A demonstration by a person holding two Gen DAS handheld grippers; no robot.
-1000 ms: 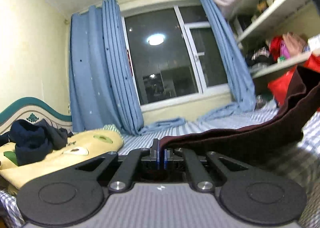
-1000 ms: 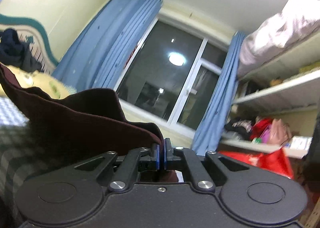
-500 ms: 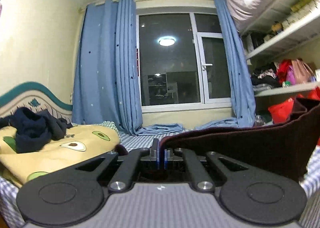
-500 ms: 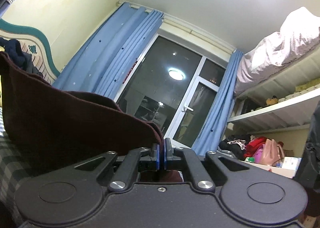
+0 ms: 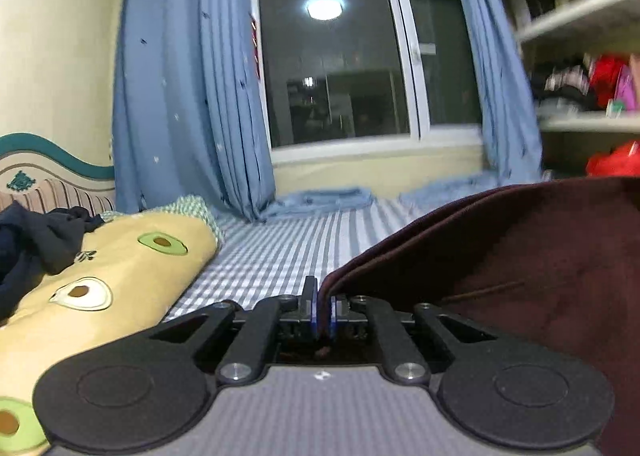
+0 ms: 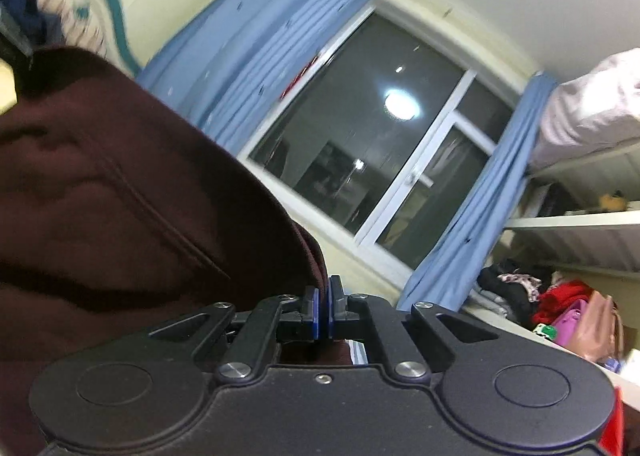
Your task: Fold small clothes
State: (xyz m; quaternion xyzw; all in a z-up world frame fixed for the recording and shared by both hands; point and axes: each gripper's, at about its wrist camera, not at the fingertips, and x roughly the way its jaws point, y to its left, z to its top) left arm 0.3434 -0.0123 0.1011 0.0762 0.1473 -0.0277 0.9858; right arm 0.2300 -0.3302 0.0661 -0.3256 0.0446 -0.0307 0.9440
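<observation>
A dark maroon garment (image 5: 520, 256) hangs stretched between both grippers above a checked bed sheet (image 5: 280, 252). My left gripper (image 5: 322, 304) is shut on one edge of it, and the cloth runs off to the right. In the right wrist view my right gripper (image 6: 322, 306) is shut on another edge of the maroon garment (image 6: 120, 192), which fills the left half of that view. A stitched seam shows on the cloth. The lower part of the garment is hidden behind the gripper bodies.
A yellow avocado-print quilt (image 5: 100, 284) with dark blue clothes (image 5: 36, 240) on it lies at the left by the headboard (image 5: 48, 172). Blue curtains (image 5: 192, 96) frame a dark window (image 5: 340, 56). Shelves (image 6: 568, 224) with clothes and bags stand at the right.
Both grippers have swept fast across the room with the garment still held. The left view now looks lower onto the bed, the right view has rolled, and the cloth looms larger in both.
</observation>
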